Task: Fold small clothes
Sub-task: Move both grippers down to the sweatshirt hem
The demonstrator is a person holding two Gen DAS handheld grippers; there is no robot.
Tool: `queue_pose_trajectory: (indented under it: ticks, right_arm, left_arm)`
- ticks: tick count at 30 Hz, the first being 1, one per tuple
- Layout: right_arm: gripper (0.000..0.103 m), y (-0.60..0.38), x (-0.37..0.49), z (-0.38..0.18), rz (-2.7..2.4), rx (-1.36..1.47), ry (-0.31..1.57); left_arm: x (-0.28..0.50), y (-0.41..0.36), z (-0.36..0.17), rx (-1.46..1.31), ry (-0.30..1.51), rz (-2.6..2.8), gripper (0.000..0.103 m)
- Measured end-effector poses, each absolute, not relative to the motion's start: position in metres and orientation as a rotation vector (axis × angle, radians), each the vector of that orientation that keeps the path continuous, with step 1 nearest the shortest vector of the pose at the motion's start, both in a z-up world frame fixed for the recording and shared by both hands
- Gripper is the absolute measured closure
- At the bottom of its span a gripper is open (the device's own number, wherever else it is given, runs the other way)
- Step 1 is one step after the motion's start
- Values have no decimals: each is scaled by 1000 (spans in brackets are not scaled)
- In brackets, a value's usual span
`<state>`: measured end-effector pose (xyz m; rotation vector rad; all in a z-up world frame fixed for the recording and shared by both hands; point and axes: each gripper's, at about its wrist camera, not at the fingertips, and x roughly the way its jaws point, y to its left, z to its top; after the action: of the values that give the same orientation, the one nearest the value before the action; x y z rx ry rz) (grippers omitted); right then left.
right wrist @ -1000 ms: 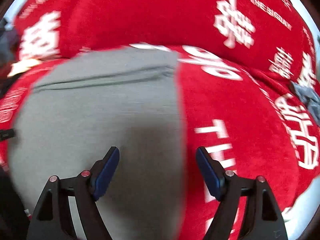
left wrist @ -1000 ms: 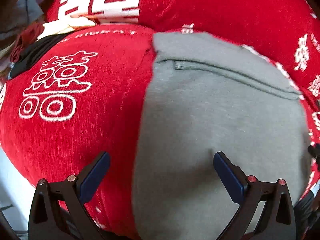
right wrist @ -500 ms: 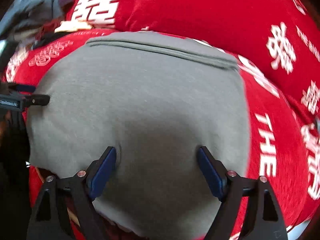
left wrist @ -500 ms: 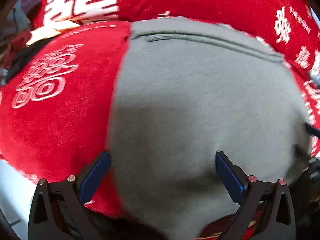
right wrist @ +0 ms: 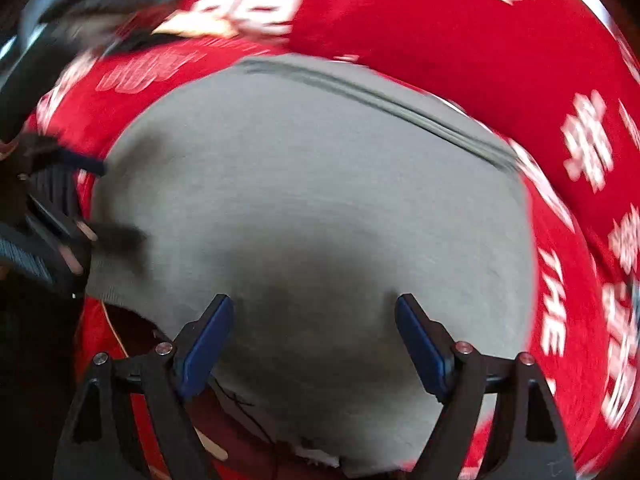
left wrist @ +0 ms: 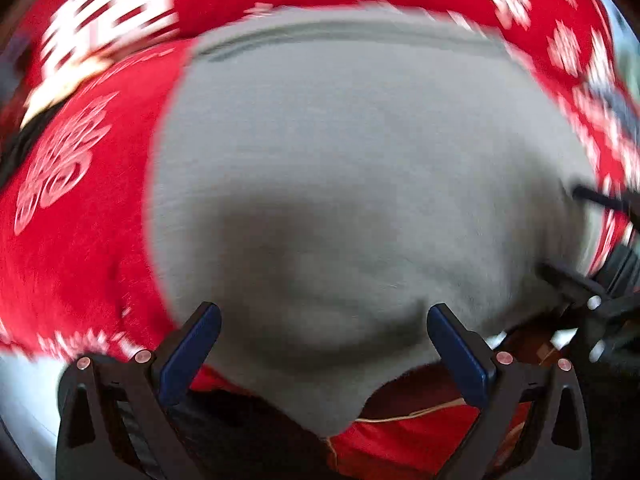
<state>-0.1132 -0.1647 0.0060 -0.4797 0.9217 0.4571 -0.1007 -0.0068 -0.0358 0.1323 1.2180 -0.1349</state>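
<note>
A grey garment (left wrist: 360, 160) lies flat on a red blanket (left wrist: 80, 240) with white characters; a seam runs along its far edge. Its near edge hangs over the blanket's front edge. My left gripper (left wrist: 324, 336) is open, its blue pads spread over the garment's near edge. My right gripper (right wrist: 314, 332) is open over the same garment (right wrist: 320, 200), near its front edge. Each gripper shows at the side of the other's view: the right one in the left wrist view (left wrist: 600, 280), the left one in the right wrist view (right wrist: 60, 220). Both views are motion-blurred.
A pile of dark and cream clothes (right wrist: 120, 12) lies at the far left on the red blanket (right wrist: 440, 32). The blanket's front edge drops off below the garment, with a thin cord (left wrist: 412, 414) visible beneath.
Both grippers have pulled back toward the garment's near edge and shifted toward its middle. The garment's front edge and the drop below now show. Both stayed open.
</note>
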Motion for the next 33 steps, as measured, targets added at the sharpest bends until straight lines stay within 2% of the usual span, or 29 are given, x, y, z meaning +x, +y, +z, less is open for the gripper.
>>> queue_pose_trajectory:
  ticks: [3,10,15,19,21,23,27,29,33]
  right_arm:
    - [18,-154,-120,-8,453,-590,891]
    - [18,-218,-125,-6,369,-526,983]
    - [18,-239,-101,28,383,-370,1000]
    - [17,-225,-22,49,298,-253,976]
    - [17,-218,33,50,246,-140,1028]
    - [17,-209,73,43,188,-64,1090]
    - [14,-194,124,15,83,-1,1211]
    - [10,-187,125,15,62,-45,1185]
    - [10,-181,78,16,125,-106,1099]
  left_arm:
    - [-97,-12,-49,172,1250,-116,0]
    - [-111,31,-61,88,1388,4,0]
    - [-99,49,-6,-32,1227,-47,0]
    - [-27,44,27,-84,1128,-8,0]
    - [17,46,32,-143,1121,42,0]
    - [59,42,22,-204,1166,84,0]
    - [91,33,-7,-207,1269,170,0]
    - [79,30,-8,-188,1206,179,0]
    - [39,27,-6,-147,1182,112,0]
